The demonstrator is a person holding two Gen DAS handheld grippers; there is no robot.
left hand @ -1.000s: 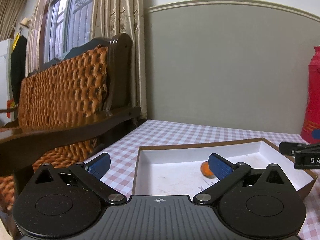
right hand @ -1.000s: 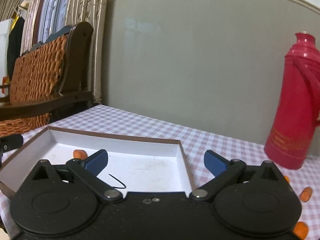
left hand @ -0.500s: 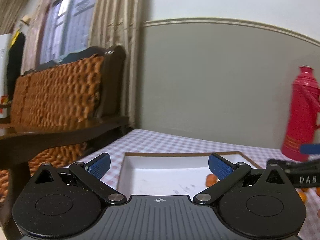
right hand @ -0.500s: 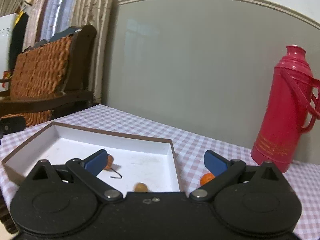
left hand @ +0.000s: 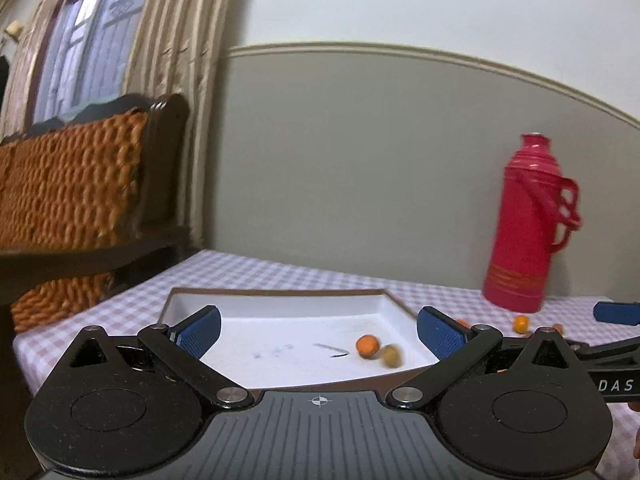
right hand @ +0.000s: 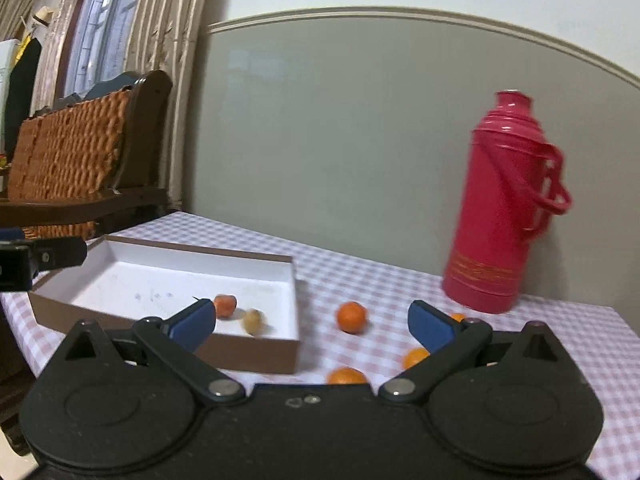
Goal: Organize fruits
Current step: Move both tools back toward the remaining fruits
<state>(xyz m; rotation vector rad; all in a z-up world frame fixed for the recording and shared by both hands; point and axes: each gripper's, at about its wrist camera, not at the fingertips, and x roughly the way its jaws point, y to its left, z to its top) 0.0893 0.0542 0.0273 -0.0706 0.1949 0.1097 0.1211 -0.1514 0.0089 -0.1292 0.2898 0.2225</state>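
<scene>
Both your grippers are wide apart and hold nothing. The loose oranges (right hand: 351, 317) lie on the worktop (right hand: 560, 344) right of the box (right hand: 256, 354), nearest your right gripper (right hand: 312, 326), straight ahead.

Both grippers, left (left hand: 318, 330) and right (right hand: 312, 322), are showing black bodies, round pivot discs, silver screws and ribbed blue pads (left hand: 199, 330); white "DAS" lettering is showing.
</scene>
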